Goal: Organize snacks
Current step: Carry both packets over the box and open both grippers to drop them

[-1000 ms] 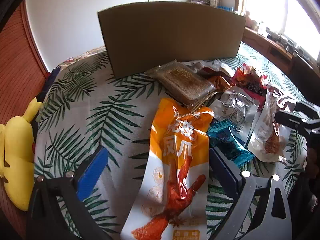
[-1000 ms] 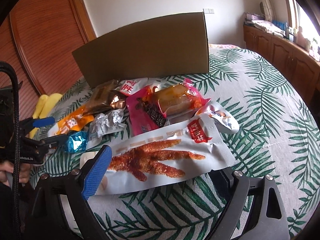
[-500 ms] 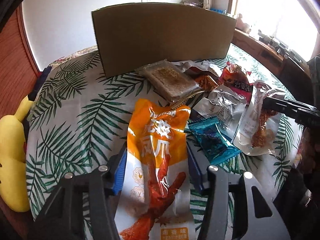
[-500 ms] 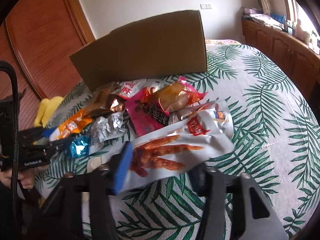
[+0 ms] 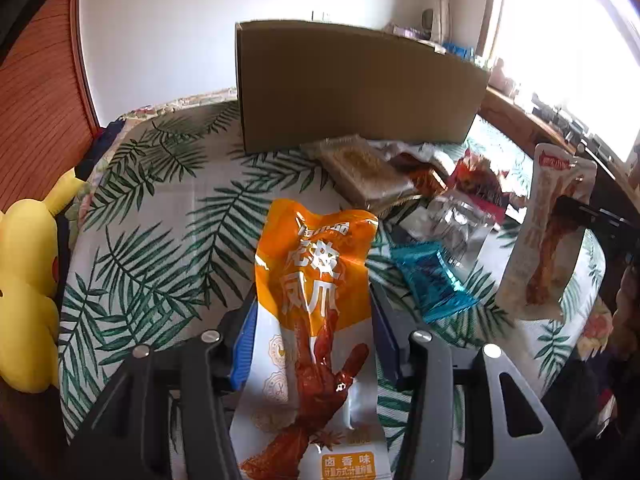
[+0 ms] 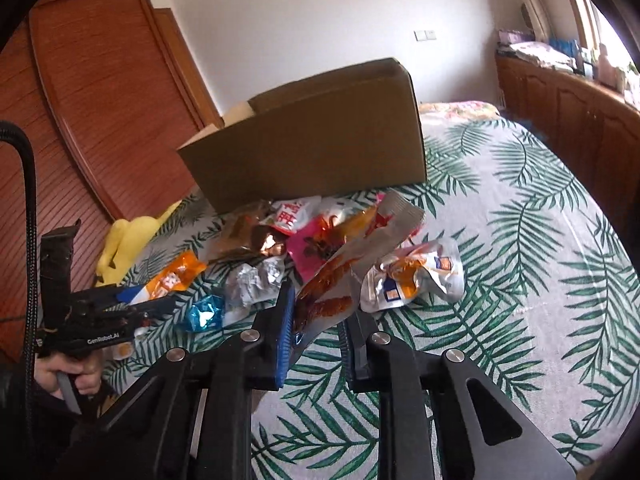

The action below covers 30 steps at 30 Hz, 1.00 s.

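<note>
At the far left a yellow plush toy [image 5: 24,292] lies at the edge of the counter [image 5: 168,216], which carries a palm-leaf cloth. Your left tool [image 5: 312,344] has just been closing and its blue pads now press both sides of the orange pouch [image 5: 316,280], which points away from you toward the cardboard box [image 5: 360,88] standing at the back of the counter. Right of the pouch, the loose snacks sit in a heap in front of the box: a clear-wrapped brown bar [image 5: 364,168], a blue packet [image 5: 432,280] nearest you, a crumpled silver packet [image 5: 456,220] beside it, and a pink packet [image 6: 312,248] behind. In the right wrist view a white and orange packet [image 6: 412,276] lies on the cloth at the right edge of the heap. Your right tool [image 6: 316,328] has also just been closing; its jaws stand narrow, pinching the white pouch [image 6: 340,280] with the red chicken-foot picture. In the left wrist view that pouch hangs upright, lifted clear of the counter, right of the heap. Wooden cabinets [image 6: 568,104] run along the wall at the far right.
</note>
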Tool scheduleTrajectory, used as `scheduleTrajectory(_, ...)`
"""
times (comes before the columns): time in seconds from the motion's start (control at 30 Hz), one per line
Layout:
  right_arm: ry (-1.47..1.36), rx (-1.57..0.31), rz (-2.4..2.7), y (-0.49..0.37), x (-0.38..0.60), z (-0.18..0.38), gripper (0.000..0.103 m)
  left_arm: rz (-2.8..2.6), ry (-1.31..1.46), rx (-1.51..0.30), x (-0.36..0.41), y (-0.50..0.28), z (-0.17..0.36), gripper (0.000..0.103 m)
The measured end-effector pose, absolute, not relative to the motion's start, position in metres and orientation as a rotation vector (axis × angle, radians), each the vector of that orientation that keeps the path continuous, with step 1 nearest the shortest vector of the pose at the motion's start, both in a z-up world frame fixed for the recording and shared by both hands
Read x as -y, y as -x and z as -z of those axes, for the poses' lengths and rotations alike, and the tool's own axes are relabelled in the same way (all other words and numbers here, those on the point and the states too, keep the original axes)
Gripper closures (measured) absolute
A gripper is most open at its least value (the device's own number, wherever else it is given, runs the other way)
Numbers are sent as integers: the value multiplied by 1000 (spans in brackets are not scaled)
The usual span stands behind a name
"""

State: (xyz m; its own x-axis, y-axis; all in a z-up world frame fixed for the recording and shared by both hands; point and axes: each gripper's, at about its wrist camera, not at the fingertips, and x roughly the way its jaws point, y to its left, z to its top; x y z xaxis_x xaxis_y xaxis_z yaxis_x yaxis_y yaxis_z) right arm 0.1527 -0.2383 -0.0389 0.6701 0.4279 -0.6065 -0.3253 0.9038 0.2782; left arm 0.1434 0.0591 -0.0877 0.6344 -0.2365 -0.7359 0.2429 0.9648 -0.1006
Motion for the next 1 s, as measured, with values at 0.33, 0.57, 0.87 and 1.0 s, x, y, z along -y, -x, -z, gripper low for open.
scheduleTrajectory(0.33,-109,-664,-436,-147,238,20,86,298,35,-758,-49,-144,57,54)
scheduleTrajectory(0.57,-74,-618,-435,-152,242,-1,86,333,56,-703,-38,-157,30,54)
scheduleTrajectory(0.87,7,-538,-434,-174,243,-39,86,361,40,-632,-24,-190,-4,54)
scheduleTrajectory(1.0,32,-491,-433,-189,245,-58,86,362,33,-592,-20,-211,-25,54)
